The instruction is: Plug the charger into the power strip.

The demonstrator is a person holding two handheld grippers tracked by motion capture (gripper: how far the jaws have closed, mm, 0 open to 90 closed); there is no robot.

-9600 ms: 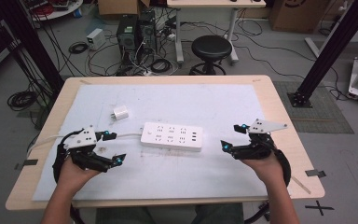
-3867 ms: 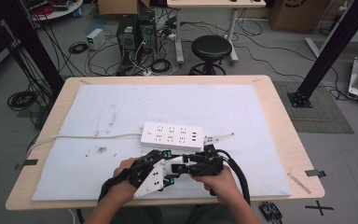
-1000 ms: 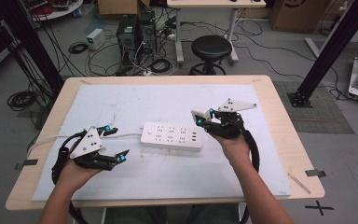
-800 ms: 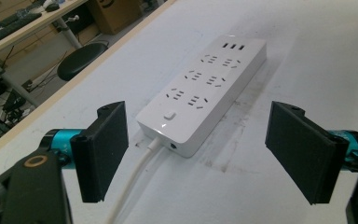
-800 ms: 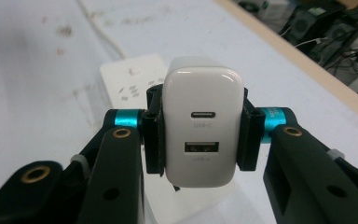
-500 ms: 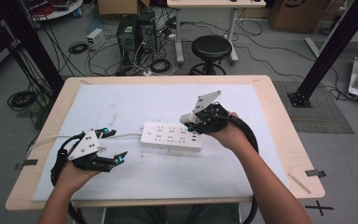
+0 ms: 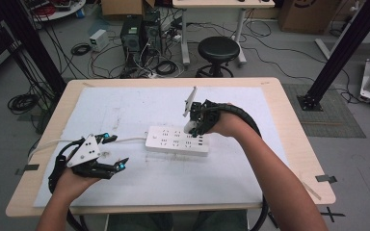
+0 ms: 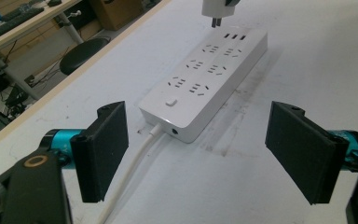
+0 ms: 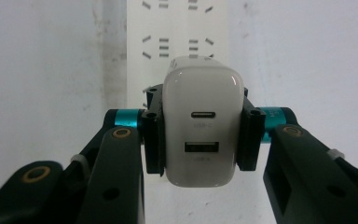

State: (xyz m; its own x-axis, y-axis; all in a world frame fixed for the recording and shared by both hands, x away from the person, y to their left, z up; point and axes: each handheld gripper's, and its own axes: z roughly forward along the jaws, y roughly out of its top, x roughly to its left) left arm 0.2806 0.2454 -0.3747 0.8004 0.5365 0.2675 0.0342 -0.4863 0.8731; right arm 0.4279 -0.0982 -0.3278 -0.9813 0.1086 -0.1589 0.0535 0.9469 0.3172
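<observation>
A white power strip (image 7: 176, 140) lies mid-table on the white mat, its cord running off to the left. My right gripper (image 7: 193, 126) points down over the strip's right end, shut on a white USB charger (image 9: 200, 121). The charger (image 8: 216, 8) hangs just above the strip (image 8: 205, 79), prongs down and apart from the sockets. Its two USB ports face the right gripper view's camera, with the strip (image 9: 177, 28) behind it. My left gripper (image 7: 114, 153) rests open on the mat at the left, nothing between its pads (image 8: 101, 149), aimed at the strip's cord end.
The strip's white cord (image 7: 53, 143) trails over the table's left edge. The wooden table (image 7: 289, 125) frames the white mat (image 7: 125, 103). Beyond the far edge stand a black stool (image 7: 218, 49), computer towers and tangled floor cables.
My right gripper has swung from level to pointing down and moved left over the strip's right end with the charger. The left gripper has stayed put.
</observation>
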